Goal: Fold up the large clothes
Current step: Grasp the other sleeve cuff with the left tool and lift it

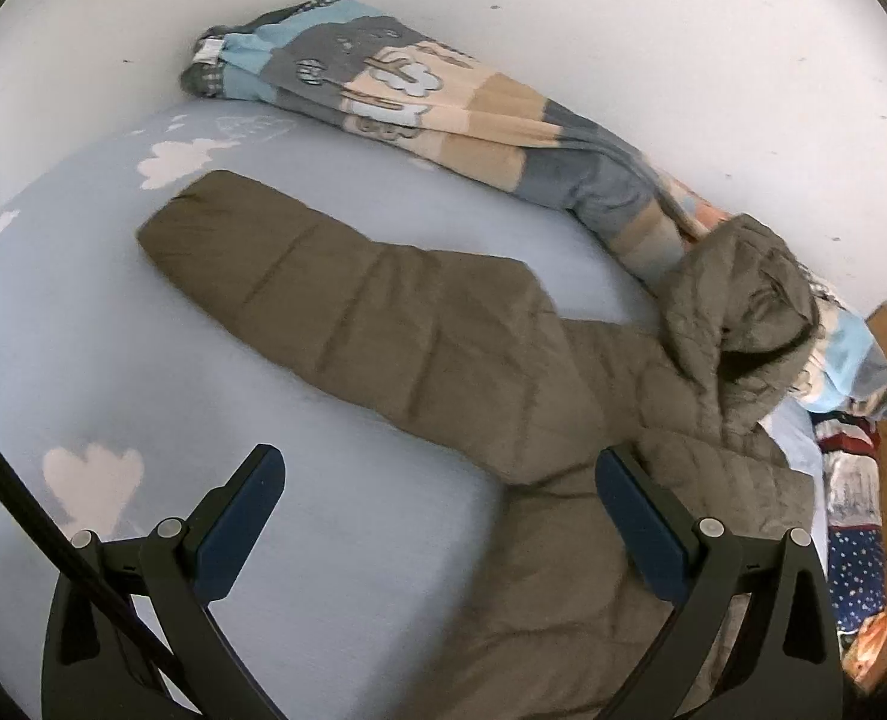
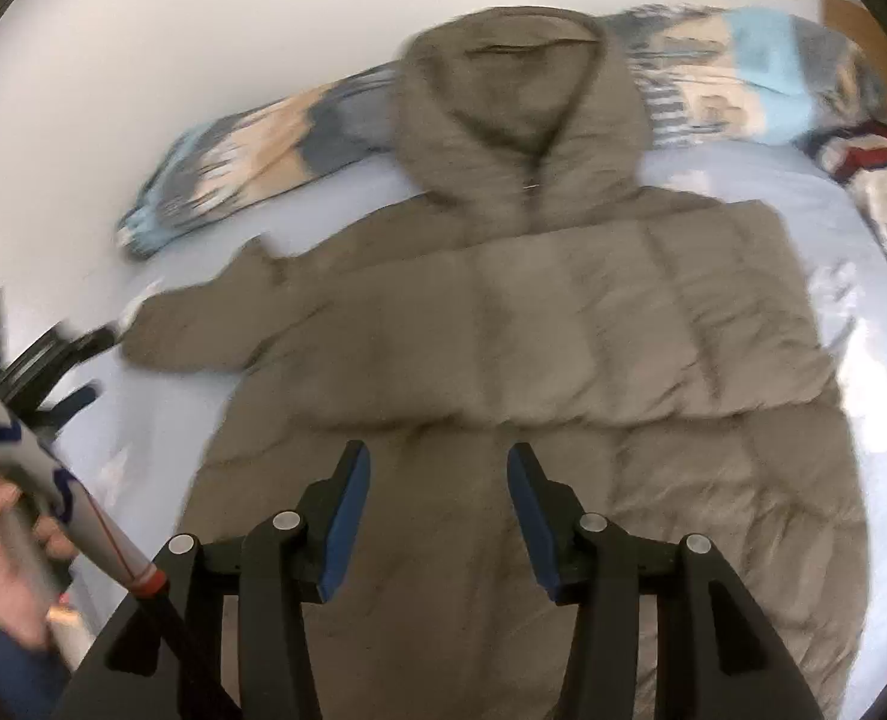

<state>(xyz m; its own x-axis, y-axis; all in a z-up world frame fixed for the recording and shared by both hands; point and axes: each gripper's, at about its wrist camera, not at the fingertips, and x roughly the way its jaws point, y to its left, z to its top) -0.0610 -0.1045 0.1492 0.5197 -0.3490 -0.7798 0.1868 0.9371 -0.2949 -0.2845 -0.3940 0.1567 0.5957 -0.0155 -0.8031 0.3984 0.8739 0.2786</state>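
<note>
Left gripper (image 1: 440, 480): nearest item in left wrist view; fingers spread wide, nothing between them. Hangs over bare sheet, right finger just at edge of coat near the armpit; contact w/ fabric can't be told.

Right gripper (image 2: 438, 480): nearest item in right wrist view; fingers apart, moderate gap, holding nothing. Sits above lower middle of coat; touching or not can't be told, view blurred.

Coat (image 2: 521, 372): olive-brown, quilted, hooded. Laid flat, front up, zip closed, on bed. One sleeve (image 1: 299, 276) stretched out straight across sheet, cuff pointing toward wall. Other sleeve seems folded in over the body on the opp. side, edge only partly clear. Hood (image 1: 737, 306) bunched up against the blanket, leaning on it.

Bedsheet (image 1: 113, 372): pale blue w/ white cloud shapes.

Blanket (image 1: 419, 102): rolled, blue/grey/peach bands, lies along wall behind coat.

Wall (image 1: 623, 12): white, few small marks.

Hand (image 2: 5, 546): person's, at lower left of right wrist view, gripping the handle of the left tool.

Misc.: patterned bedding, red/white/navy (image 1: 857, 516), at far right bed edge.
</note>
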